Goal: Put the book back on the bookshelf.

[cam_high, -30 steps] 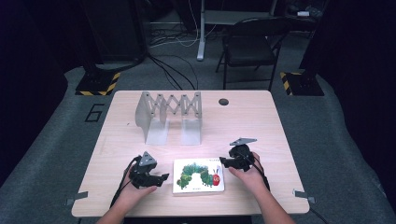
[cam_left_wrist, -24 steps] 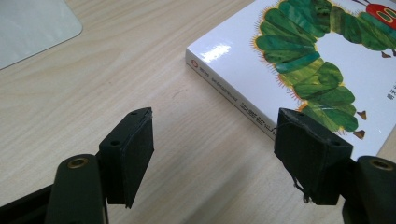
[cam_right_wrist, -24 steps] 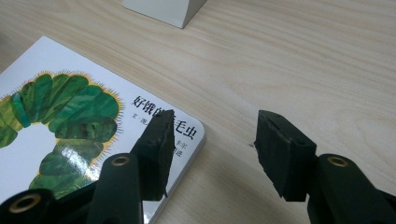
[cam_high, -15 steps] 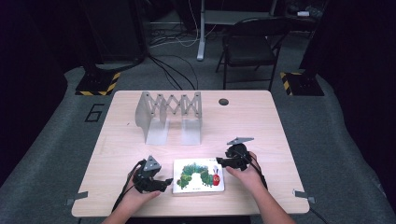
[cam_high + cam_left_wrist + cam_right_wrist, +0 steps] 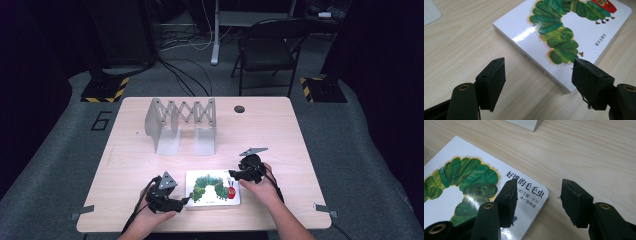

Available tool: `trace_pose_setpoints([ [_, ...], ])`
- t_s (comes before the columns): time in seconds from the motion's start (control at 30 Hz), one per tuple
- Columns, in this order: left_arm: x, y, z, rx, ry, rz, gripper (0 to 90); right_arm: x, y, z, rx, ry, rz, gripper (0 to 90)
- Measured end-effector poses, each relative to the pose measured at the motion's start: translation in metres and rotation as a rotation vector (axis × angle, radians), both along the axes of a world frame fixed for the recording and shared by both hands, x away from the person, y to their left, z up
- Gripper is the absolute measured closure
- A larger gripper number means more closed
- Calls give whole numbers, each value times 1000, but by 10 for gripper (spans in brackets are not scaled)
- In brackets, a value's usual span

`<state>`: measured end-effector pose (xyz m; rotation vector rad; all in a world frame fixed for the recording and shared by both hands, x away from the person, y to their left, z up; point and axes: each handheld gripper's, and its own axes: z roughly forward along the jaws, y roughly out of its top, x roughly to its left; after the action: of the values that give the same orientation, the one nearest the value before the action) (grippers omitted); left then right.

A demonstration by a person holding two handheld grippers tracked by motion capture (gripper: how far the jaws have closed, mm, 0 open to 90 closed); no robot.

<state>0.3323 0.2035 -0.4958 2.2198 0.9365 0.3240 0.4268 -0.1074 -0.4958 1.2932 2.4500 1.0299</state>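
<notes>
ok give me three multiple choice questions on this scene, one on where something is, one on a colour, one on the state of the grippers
1. Where does the book lie on the table?
A. at the far edge by the hole
B. near the person's edge, between the two grippers
C. under the metal rack

2. What colour is the caterpillar's body on the cover?
A. green
B. blue
C. yellow

3. How do the left gripper and the right gripper stand?
A. both shut on the book
B. left shut, right open
C. both open, gripping nothing

Answers: 1 B, the high view shows it flat between the grippers, with the metal rack farther back. 2 A, green segments, red head. 3 C, each gripper view shows a wide gap between the jaws.
</notes>
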Motion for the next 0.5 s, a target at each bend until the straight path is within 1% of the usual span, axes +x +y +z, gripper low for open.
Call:
trace_pose_setpoints([
  [0.07, -1, -2, -1, -3, -4, -9, 272, 0, 1, 0, 3, 9, -9, 470],
  [0.17, -3, -6, -4, -1, -3, -26, 265, 1, 2, -2, 3, 15, -7, 466],
  [0.2, -4, -8, -5, -7, 0, -27, 263, 1, 3, -2, 3, 21, -4, 465],
  [0.27, -6, -9, -8, -4, 6, -35, 257, 2, 3, -3, 0, 27, -7, 463],
  [0.33, -7, -11, -11, 2, 7, -35, 256, 3, 4, -4, 2, 25, -4, 461],
  [0.37, -7, -12, -11, 7, 13, -43, 256, 3, 4, -4, 3, 22, 2, 461],
  [0.4, -8, -13, -12, 4, 10, -38, 256, 3, 5, -4, 4, 31, -6, 461],
  [0.47, -8, -14, -13, 3, 13, -42, 255, 3, 6, -4, 6, 33, -6, 460],
  [0.5, -9, -16, -15, 14, 14, -53, 255, 3, 7, -5, 14, 42, -8, 460],
])
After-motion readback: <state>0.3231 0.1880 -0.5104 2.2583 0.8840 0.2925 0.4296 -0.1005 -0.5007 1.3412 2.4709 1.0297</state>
